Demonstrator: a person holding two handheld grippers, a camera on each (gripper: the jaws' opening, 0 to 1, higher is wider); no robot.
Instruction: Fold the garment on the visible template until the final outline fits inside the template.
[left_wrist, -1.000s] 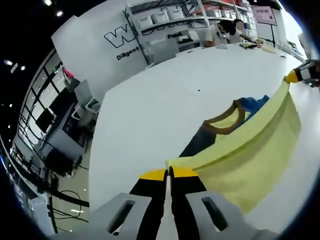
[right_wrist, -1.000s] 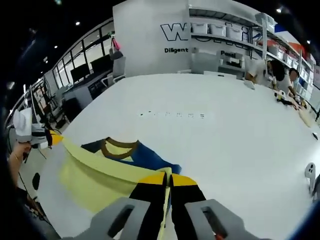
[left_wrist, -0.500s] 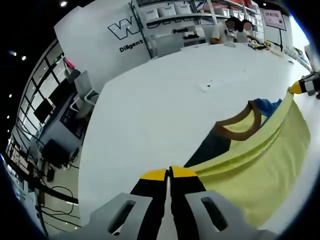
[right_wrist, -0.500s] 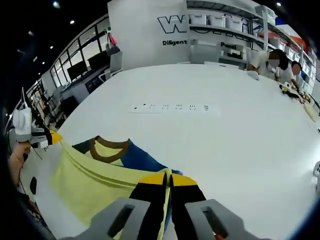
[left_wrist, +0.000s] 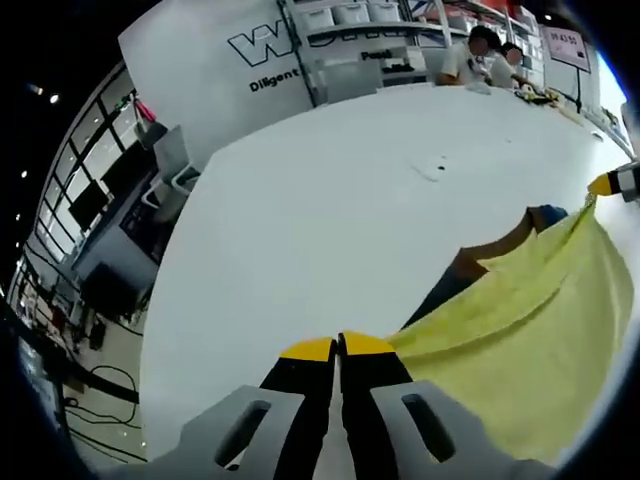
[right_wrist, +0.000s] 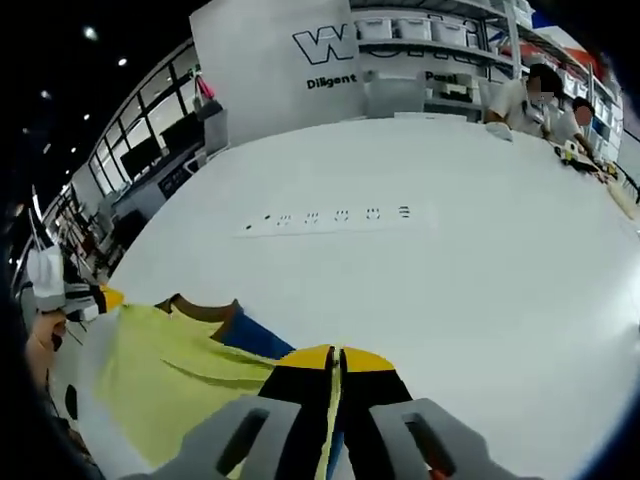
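Note:
The garment is a yellow shirt (left_wrist: 510, 340) with a brown collar (left_wrist: 492, 252) and blue parts (left_wrist: 548, 213), lying on the white table (left_wrist: 330, 200). My left gripper (left_wrist: 338, 348) is shut on the shirt's yellow edge at the bottom of the left gripper view. That edge runs taut to the right gripper's yellow tip (left_wrist: 606, 184) at the far right. In the right gripper view my right gripper (right_wrist: 335, 358) is shut on the same yellow cloth (right_wrist: 170, 380), which partly covers the collar (right_wrist: 200, 304) and blue fabric (right_wrist: 256, 338). The left gripper (right_wrist: 80, 298) shows at the left, held by a hand (right_wrist: 44, 338).
A row of small dark marks (right_wrist: 330, 216) lies on the table beyond the shirt. People (right_wrist: 545, 95) sit at the table's far end, with shelves and a lettered white wall (left_wrist: 250, 70) behind. The floor with desks drops off past the table's left edge (left_wrist: 165, 300).
Both grippers have carried the held yellow edge forward over the shirt. It now covers more of the blue fabric and reaches closer to the collar.

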